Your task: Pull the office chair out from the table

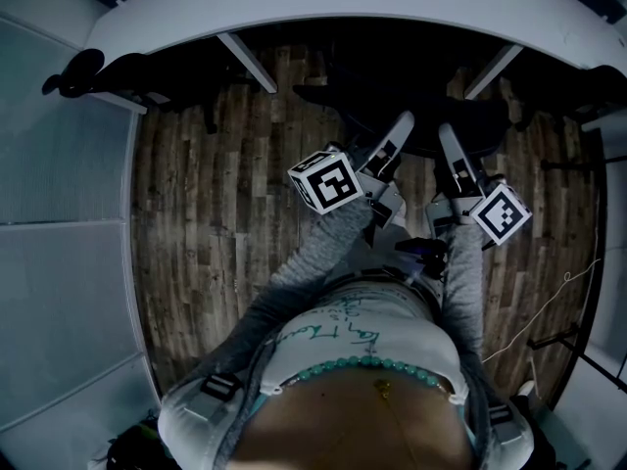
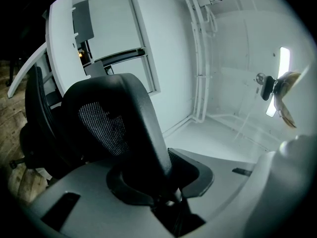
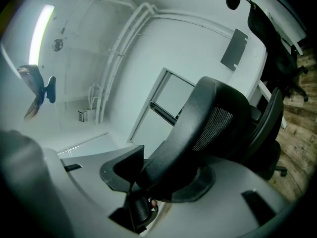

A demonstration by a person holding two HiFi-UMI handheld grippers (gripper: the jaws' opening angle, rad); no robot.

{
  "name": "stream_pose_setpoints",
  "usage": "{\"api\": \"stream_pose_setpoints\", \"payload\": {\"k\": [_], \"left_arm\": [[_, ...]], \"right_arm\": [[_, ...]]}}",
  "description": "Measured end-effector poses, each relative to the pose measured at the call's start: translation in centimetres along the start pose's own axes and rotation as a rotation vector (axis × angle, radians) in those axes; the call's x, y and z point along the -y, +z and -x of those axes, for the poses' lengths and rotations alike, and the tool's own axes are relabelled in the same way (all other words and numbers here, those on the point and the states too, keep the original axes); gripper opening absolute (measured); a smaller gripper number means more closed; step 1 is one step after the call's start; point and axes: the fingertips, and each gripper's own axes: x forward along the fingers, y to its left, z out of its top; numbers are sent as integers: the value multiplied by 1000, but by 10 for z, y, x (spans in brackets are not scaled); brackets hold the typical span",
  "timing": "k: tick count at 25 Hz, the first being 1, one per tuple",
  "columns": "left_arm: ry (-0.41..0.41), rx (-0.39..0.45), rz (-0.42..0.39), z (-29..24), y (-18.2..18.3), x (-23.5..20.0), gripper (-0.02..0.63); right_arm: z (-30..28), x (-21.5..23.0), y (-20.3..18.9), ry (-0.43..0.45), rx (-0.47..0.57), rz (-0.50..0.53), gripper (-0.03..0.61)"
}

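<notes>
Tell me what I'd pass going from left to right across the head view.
Pale grey wall panel → slanted white table leg → left gripper → right gripper → thin white cable. The black mesh office chair, clamped by both grippers, spans behind them, so it is left out.

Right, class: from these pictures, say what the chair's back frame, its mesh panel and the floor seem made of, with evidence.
Chair frame: probably moulded plastic, smooth matt black. Mesh panel: woven fabric, fine holes visible. Floor: wood or wood-look planks, grain and seams show.
</notes>
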Motion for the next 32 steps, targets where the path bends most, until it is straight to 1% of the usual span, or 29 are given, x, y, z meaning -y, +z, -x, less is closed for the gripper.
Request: {"api": "stream_pose_setpoints", "payload": {"k": [14, 20, 26, 32], "left_arm": [[14, -15, 15, -1, -7, -10, 114], [10, -22, 26, -3, -3, -2, 114], [36, -40, 12, 1, -5, -7, 114], [41, -37, 31, 1, -8, -12, 114]], "right_arm": [[2, 10, -5, -3, 1, -13, 173], [1, 5, -2, -6, 2, -31, 172], [2, 7, -6, 2, -2, -54, 170], [3, 12, -9, -5, 3, -60, 169]]}}
